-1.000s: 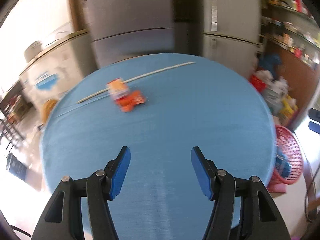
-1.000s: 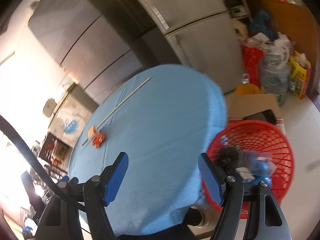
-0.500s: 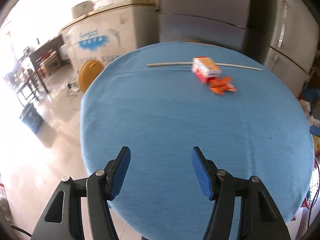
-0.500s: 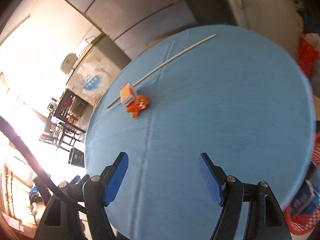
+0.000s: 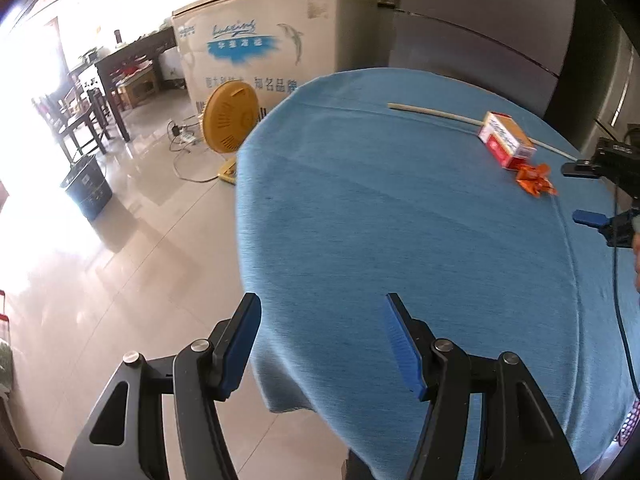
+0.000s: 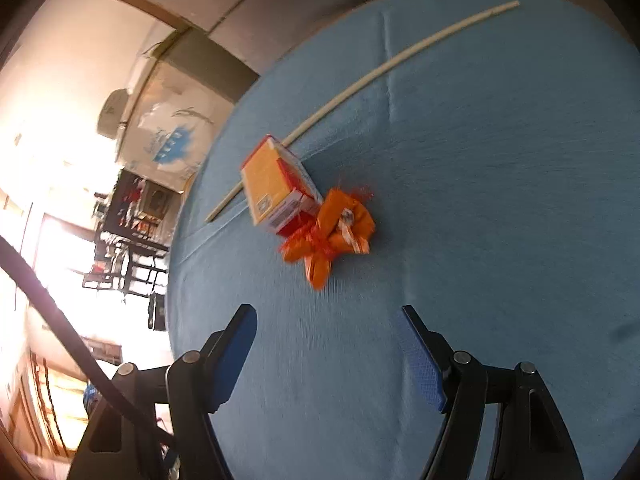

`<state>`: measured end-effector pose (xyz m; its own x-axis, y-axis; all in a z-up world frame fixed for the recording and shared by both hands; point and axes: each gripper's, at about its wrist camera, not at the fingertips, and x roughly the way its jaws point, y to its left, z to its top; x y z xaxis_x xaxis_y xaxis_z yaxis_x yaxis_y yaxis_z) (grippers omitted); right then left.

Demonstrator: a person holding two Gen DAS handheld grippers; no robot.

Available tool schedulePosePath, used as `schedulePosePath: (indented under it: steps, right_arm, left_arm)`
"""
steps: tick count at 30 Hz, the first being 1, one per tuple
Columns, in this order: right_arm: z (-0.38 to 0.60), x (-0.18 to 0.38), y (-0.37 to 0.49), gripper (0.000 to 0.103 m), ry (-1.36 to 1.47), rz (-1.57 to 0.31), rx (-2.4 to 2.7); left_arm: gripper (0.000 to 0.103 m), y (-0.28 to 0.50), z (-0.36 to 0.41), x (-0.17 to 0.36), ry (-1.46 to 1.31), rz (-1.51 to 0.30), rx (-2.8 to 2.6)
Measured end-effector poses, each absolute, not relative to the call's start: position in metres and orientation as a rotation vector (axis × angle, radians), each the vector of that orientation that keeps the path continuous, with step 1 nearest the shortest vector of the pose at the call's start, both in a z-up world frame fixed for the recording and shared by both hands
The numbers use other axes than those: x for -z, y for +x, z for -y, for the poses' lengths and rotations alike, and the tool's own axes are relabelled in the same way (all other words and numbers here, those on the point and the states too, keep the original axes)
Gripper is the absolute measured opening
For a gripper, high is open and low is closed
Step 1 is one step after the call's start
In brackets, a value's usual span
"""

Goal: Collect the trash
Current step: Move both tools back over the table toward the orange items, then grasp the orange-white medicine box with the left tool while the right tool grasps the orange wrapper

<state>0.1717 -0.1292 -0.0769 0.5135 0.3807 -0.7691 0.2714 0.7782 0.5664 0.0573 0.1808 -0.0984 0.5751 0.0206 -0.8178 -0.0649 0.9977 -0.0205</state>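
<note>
A red, white and orange carton (image 6: 276,188) lies on the round table with a blue cloth (image 6: 500,200). A crumpled orange wrapper (image 6: 332,232) rests against it, and a long pale stick (image 6: 384,68) runs behind both. My right gripper (image 6: 326,344) hovers open just short of the wrapper, nothing between its blue pads. In the left wrist view the carton (image 5: 506,145) and wrapper (image 5: 534,182) sit far off to the right. My left gripper (image 5: 320,340) is open and empty above the table's near left edge. The right gripper's tip (image 5: 608,220) pokes in at the right border.
Beside the table on the tiled floor stand a yellow fan (image 5: 230,118), a dark bin (image 5: 86,186) and wooden chairs (image 5: 76,120). A white chest freezer (image 5: 264,44) and grey refrigerators (image 5: 480,32) line the far wall. A black cable (image 6: 72,344) crosses the right wrist view.
Both grippers swung across the table. The right one moved away from the red basket and closed in on the carton and wrapper, which now loom large. The left one drifted toward the table's left edge.
</note>
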Motion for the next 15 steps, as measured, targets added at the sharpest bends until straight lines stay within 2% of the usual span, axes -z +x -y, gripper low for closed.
schedulePosePath:
  steps: [6,15]
  right_arm:
    - [0.121,0.088,0.203,0.075,0.748,-1.04,0.001]
    - [0.106,0.092,0.231,0.069,0.67,-1.041,0.112]
  left_arm:
    - [0.064,0.063,-0.197,0.099,-0.076,-0.962,-0.063]
    - [0.064,0.07,-0.189,0.089,-0.054,-0.941,-0.03]
